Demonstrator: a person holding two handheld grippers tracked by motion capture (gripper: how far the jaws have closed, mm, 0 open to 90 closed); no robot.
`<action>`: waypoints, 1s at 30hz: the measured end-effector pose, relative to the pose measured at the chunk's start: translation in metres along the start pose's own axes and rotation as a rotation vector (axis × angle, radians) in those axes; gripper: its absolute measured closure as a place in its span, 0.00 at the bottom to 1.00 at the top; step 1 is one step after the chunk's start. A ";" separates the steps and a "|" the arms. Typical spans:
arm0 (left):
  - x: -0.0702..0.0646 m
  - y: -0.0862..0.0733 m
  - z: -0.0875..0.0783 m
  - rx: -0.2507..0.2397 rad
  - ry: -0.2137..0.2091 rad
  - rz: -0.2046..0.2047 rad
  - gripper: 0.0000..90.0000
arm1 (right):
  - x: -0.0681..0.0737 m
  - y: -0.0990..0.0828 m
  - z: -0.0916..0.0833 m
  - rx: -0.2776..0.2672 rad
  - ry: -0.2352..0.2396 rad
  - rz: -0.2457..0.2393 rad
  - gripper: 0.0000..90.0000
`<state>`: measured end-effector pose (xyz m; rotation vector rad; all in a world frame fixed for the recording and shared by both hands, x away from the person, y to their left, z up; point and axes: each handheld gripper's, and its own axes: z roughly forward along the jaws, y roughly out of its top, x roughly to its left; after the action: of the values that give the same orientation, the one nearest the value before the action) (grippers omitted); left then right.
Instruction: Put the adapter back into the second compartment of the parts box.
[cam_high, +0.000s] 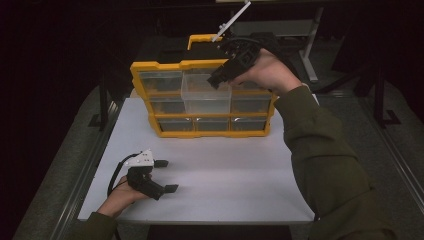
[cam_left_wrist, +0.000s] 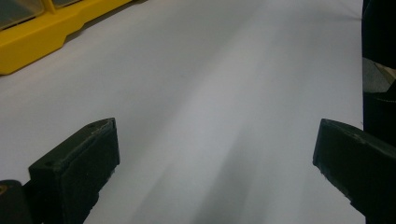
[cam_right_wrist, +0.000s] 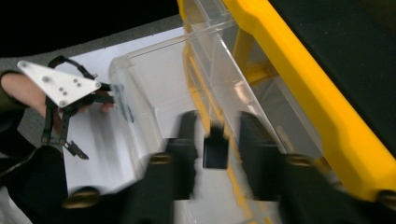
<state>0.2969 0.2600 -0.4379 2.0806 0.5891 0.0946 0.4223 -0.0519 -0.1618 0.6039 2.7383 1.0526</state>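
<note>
White counter (cam_high: 215, 185) seen from above, carrying a yellow organiser cabinet (cam_high: 202, 97) of clear drawers toward its far edge, drawer fronts facing the person. Middle drawer (cam_high: 206, 95) of that cabinet pulled forward out of its slot, standing proud of its neighbours, probably so its inside can be reached from above. Right claw (cam_high: 220, 77) poised over the top of the cabinet and angled down into that open drawer, hand (cam_high: 265, 70) behind it and green sleeve (cam_high: 320, 150) reaching in from the cabinet's near right. In the right gripper view, jaws blurred, drawn close on a small dark block (cam_right_wrist: 215, 147) just above the drawer floor; seemingly clamped on it, either lifting it out or setting it in, cannot tell which. Left claw (cam_high: 167, 176) well in front of the cabinet, low over bare counter, jaws spread wide with nothing between, apparently parked out of the way while the other works.
</note>
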 end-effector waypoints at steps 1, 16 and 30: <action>0.000 0.000 0.000 -0.002 0.001 -0.001 0.00 | -0.001 0.000 0.000 -0.002 -0.001 0.006 0.67; 0.001 -0.001 -0.001 -0.003 0.004 -0.008 0.00 | -0.004 -0.027 -0.036 -0.053 -0.023 0.056 0.64; 0.000 -0.002 -0.001 0.001 0.002 -0.007 0.00 | -0.005 -0.075 -0.046 -0.060 -0.060 0.093 0.49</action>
<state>0.2963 0.2612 -0.4389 2.0795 0.5982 0.0925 0.3900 -0.1327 -0.1775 0.7477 2.6403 1.1137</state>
